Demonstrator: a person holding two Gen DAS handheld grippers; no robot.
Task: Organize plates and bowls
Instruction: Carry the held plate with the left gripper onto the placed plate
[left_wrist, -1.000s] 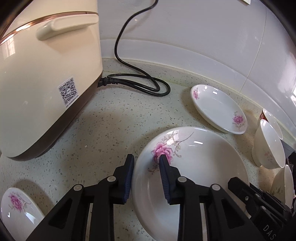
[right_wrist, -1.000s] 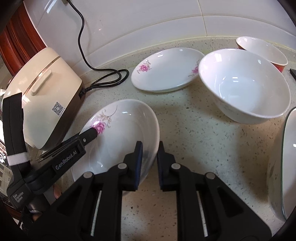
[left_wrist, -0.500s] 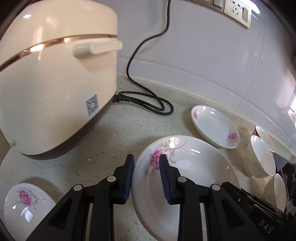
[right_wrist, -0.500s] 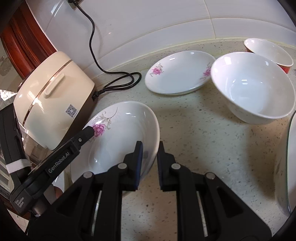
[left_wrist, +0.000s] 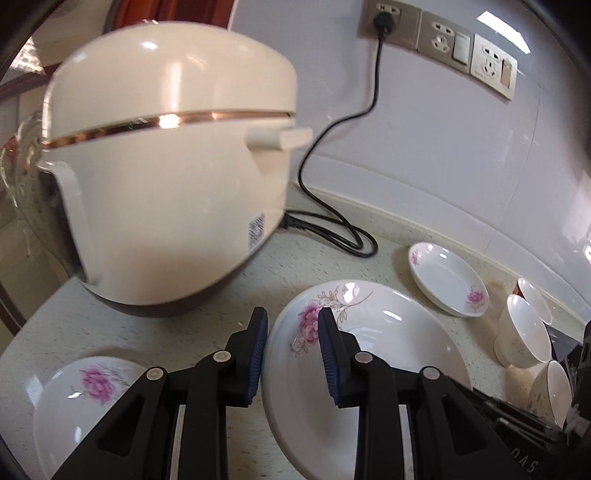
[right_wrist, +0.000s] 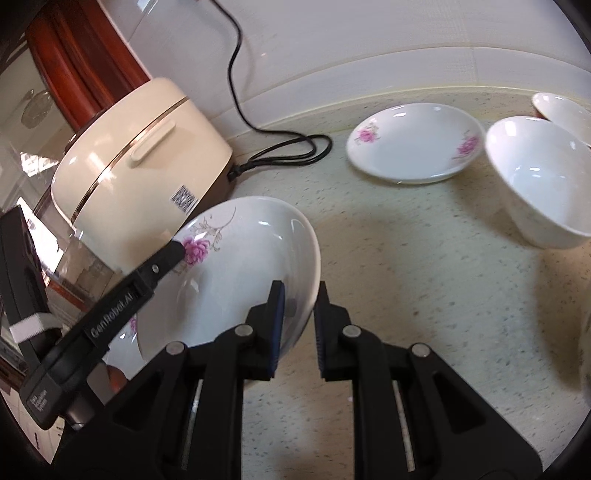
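A large white plate (left_wrist: 388, 350) with a pink flower hangs tilted above the speckled counter, held from two sides. My left gripper (left_wrist: 291, 317) is shut on its rim beside the flower. In the right wrist view, my right gripper (right_wrist: 299, 291) is shut on the opposite rim of the same plate (right_wrist: 236, 273), and the left gripper's finger (right_wrist: 173, 254) shows at the flower. A small flowered plate (left_wrist: 81, 398) lies on the counter at the lower left. Another small plate (right_wrist: 413, 147) sits near the wall, with a white bowl (right_wrist: 539, 184) to its right.
A cream rice cooker (left_wrist: 166, 166) stands close on the left, and its black cord (left_wrist: 332, 229) runs up to wall sockets (left_wrist: 454, 44). More bowls (left_wrist: 550, 387) crowd the right edge, one red outside (right_wrist: 565, 110). The counter's edge is at the left.
Both grippers have risen with the large plate and drawn back. The left wrist view has tilted up, so the whole rice cooker and the wall sockets now show.
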